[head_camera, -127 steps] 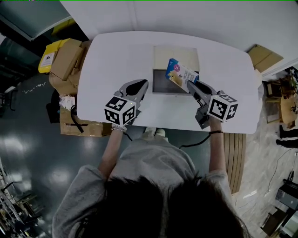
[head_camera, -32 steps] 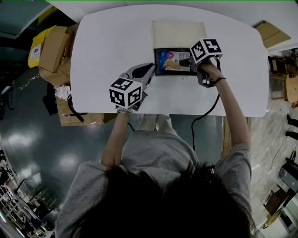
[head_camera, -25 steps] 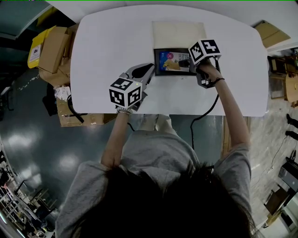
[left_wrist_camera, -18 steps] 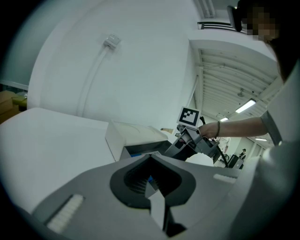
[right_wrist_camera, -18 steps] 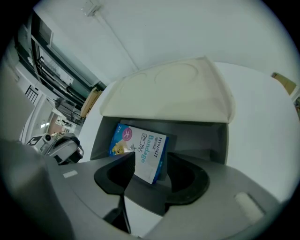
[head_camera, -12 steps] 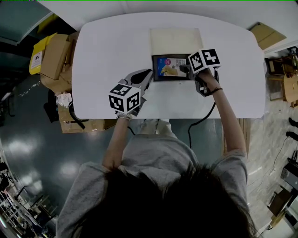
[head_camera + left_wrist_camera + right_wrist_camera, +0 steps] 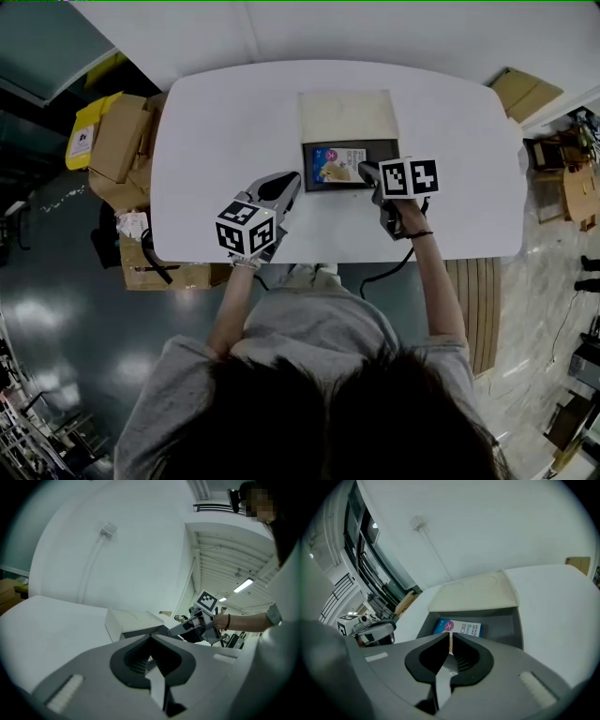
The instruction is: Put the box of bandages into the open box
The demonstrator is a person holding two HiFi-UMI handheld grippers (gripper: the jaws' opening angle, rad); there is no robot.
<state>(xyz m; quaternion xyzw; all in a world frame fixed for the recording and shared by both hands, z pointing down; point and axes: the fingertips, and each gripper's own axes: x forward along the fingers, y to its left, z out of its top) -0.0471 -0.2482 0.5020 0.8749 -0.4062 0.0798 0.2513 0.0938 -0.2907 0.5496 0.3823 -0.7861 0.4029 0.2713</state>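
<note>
The blue box of bandages (image 7: 330, 166) (image 7: 461, 627) lies flat inside the dark open box (image 7: 378, 152) (image 7: 504, 620), whose cream lid (image 7: 347, 114) is folded back behind it. My right gripper (image 7: 364, 169) (image 7: 451, 638) sits at the box's near right corner, just clear of the bandages. Its jaws are closing to a thin slit with nothing between them. My left gripper (image 7: 291, 180) (image 7: 151, 638) rests on the white table (image 7: 216, 122) left of the box, shut and empty.
Cardboard cartons (image 7: 131, 122) and a yellow package (image 7: 84, 131) are stacked on the floor left of the table. More cardboard (image 7: 525, 89) lies on the floor at the right. A black cable (image 7: 384, 274) hangs from the right gripper over the table's near edge.
The right gripper let go of the bandage box inside the open box, drew back toward me and brought its jaws together. The left gripper stayed put.
</note>
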